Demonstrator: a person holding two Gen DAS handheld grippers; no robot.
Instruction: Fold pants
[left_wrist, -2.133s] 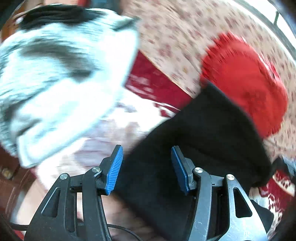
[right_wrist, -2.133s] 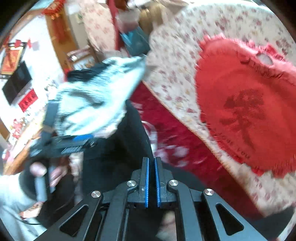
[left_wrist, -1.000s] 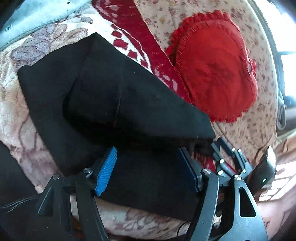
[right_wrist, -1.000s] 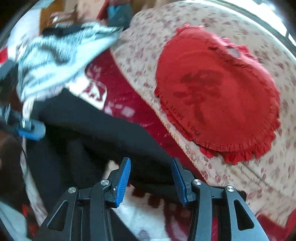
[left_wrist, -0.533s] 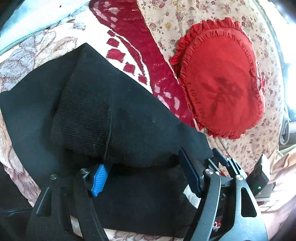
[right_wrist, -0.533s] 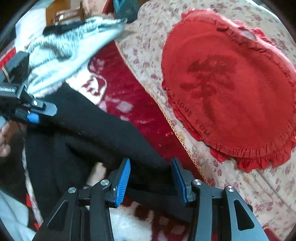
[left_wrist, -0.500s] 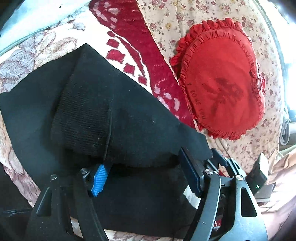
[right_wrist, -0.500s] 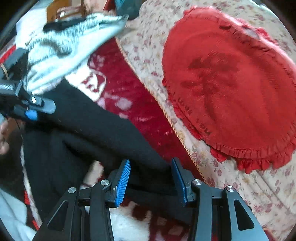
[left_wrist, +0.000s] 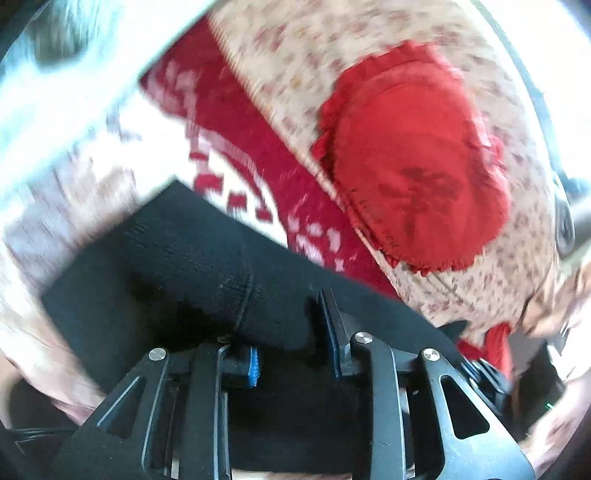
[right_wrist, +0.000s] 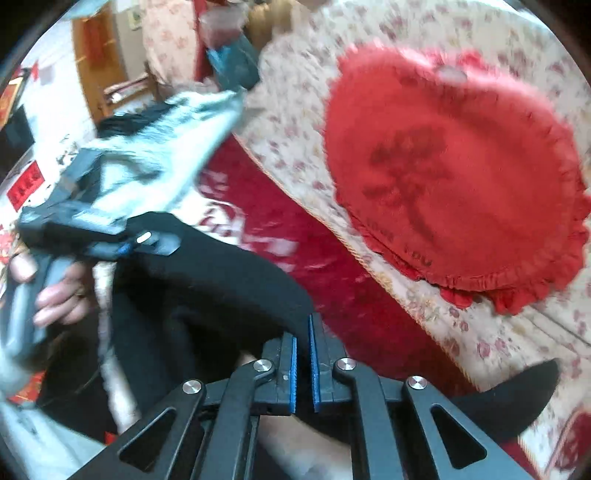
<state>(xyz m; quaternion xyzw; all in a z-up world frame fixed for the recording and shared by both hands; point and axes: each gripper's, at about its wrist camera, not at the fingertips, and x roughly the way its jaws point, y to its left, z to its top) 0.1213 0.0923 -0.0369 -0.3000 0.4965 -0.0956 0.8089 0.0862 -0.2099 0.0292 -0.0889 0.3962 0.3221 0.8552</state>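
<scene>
Right tool (right_wrist: 303, 363) clamped on black pants (right_wrist: 207, 280) edge; left tool (left_wrist: 291, 345) closing around same fold, jaws not fully together, grip uncertain. Pants stretched between tools, likely to carry fold flat. Red heart cushion (right_wrist: 454, 162) ahead on sofa.

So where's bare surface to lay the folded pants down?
Free: the red patterned blanket between the black pants and the floral backrest. Crowded: the grey-white garment at the far end, the red heart cushion against the backrest.
</scene>
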